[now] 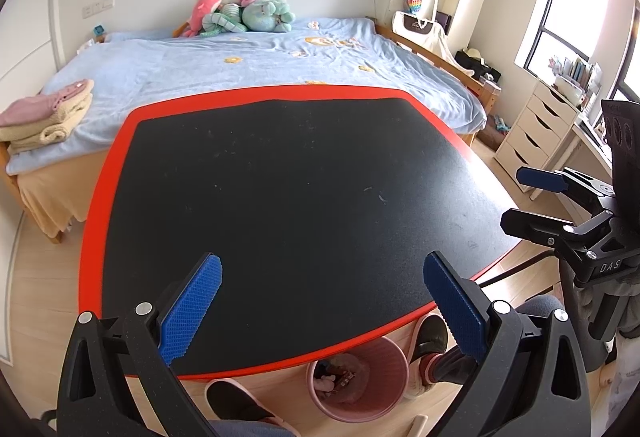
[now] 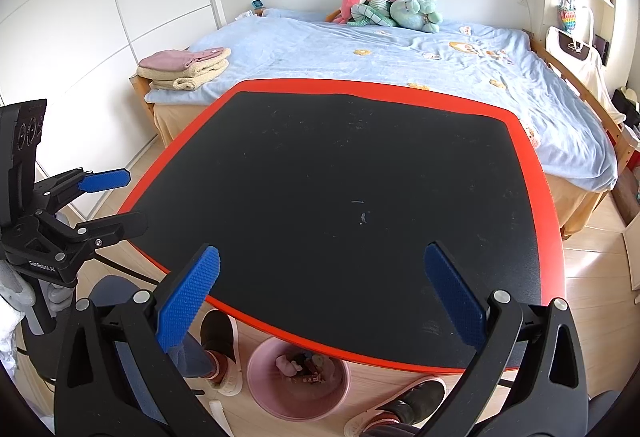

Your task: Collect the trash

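A pink waste bin stands on the floor under the near edge of the table, with bits of trash inside; it also shows in the right wrist view. The black table top with a red rim bears only small specks. My left gripper is open and empty above the table's near edge. My right gripper is open and empty above the same edge. Each gripper shows in the other's view: the right gripper at the right, the left gripper at the left.
A bed with a blue cover stands behind the table, with plush toys and folded towels on it. A white drawer unit stands at the right. The person's feet in slippers flank the bin.
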Tool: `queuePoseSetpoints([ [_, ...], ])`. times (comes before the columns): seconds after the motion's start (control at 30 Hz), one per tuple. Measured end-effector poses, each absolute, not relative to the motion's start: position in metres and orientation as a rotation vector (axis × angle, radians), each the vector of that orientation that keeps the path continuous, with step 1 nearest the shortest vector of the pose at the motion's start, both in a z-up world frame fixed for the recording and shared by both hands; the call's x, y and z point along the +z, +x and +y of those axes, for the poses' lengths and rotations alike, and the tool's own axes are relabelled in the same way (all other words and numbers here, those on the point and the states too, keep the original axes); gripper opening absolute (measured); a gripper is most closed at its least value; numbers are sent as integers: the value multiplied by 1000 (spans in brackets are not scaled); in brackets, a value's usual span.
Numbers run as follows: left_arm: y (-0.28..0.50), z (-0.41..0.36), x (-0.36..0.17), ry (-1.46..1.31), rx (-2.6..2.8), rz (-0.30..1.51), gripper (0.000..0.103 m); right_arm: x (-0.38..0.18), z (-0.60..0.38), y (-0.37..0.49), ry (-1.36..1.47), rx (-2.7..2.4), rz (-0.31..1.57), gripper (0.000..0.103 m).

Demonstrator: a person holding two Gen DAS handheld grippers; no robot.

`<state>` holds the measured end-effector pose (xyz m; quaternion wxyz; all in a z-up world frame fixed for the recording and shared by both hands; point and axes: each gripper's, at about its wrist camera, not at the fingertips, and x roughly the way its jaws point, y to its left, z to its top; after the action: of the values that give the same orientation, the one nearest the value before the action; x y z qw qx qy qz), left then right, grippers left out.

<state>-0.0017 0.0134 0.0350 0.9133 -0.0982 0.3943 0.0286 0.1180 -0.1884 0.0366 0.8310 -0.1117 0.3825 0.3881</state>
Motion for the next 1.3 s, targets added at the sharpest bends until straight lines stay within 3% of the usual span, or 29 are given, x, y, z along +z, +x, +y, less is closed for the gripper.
queuePoseSetpoints([
  [1.3,-2,14,31,-173,61,812,97,34,-190,117,-236,823,813,100],
])
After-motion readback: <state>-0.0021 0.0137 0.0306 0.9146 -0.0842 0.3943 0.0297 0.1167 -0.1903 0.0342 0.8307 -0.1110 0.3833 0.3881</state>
